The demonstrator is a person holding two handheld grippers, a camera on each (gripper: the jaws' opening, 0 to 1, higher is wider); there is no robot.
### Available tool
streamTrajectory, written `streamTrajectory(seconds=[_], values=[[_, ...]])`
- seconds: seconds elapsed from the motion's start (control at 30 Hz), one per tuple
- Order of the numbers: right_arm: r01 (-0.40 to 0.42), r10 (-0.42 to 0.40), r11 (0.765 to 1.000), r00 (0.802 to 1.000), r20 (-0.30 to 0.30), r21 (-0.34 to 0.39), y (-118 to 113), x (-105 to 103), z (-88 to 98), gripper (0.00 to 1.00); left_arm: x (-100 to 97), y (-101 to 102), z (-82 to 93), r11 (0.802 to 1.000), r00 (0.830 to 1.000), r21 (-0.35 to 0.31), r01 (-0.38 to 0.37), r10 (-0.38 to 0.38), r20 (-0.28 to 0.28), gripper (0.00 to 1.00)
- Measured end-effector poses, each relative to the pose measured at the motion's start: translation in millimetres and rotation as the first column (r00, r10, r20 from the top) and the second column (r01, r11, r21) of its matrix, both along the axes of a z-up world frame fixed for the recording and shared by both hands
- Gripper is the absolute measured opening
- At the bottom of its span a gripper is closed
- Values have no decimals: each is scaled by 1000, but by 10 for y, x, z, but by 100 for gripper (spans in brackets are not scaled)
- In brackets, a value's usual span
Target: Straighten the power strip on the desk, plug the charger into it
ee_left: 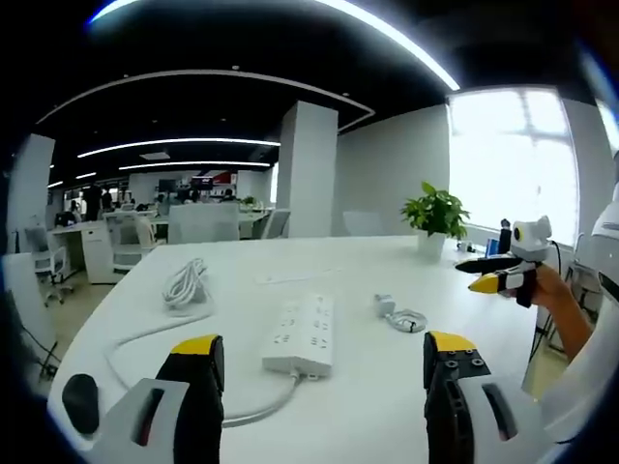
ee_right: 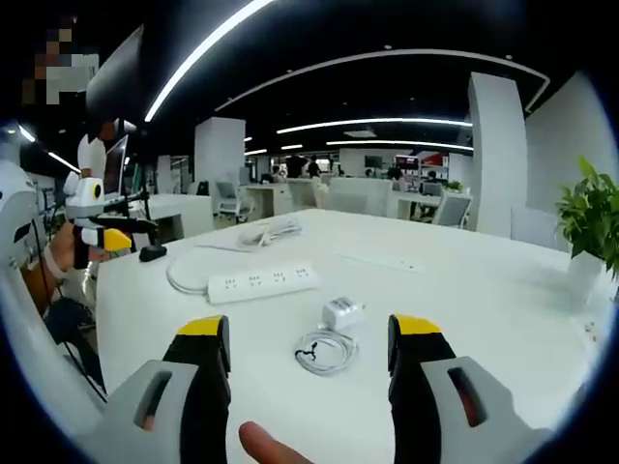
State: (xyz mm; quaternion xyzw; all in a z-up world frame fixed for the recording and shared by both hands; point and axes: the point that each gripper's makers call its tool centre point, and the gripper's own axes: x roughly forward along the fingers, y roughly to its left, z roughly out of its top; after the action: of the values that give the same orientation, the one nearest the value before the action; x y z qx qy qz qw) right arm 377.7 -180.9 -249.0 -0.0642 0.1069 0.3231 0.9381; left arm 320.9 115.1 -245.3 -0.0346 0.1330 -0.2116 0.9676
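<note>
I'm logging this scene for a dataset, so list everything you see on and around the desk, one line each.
Power strip: one, white, middle of the desk, lying at an angle.
Strip cable: one, white, partly coiled on the desk beyond the strip.
Charger: one, white, on the desk beside the strip.
Charger cable: one, white, coiled next to the charger.
Mouse: one, black, at the desk edge.
Potted plant: one, green, far end of the desk.
Desk: one, white.
Left gripper: one, yellow-tipped, open.
Right gripper: one, yellow-tipped, open.

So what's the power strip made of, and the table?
The power strip looks like hard white plastic, smooth and matte with molded sockets. The table has a smooth white top with a slight sheen, maybe laminate; I can't tell for sure.
</note>
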Motion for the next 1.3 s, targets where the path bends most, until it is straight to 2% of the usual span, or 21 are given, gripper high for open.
streamTrajectory(seconds=[0.17, 0.5, 0.73, 0.93, 1.3], values=[[-33, 33, 999, 999, 11, 18, 68, -60, 52, 71, -10, 16, 6, 1000, 1000, 8, -5, 5, 3, 86], [-28, 28, 1000, 1000, 8, 3, 34, -53, 29, 66, -7, -20, 24, 1000, 1000, -9, 2, -2, 3, 86], [-22, 21, 1000, 999, 31, 18, 35, -44, 81, 68, -6, -3, 78, 1000, 1000, -27, -4, 5, 21, 86], [-20, 19, 999, 1000, 24, 36, 41, -50, 89, 68, -16, -30, 138, 997, 999, -73, 5, -1, 42, 86], [-18, 17, 1000, 1000, 22, 19, 47, -73, 77, 67, -49, 27, 146, 998, 999, -60, -17, 19, 43, 89]])
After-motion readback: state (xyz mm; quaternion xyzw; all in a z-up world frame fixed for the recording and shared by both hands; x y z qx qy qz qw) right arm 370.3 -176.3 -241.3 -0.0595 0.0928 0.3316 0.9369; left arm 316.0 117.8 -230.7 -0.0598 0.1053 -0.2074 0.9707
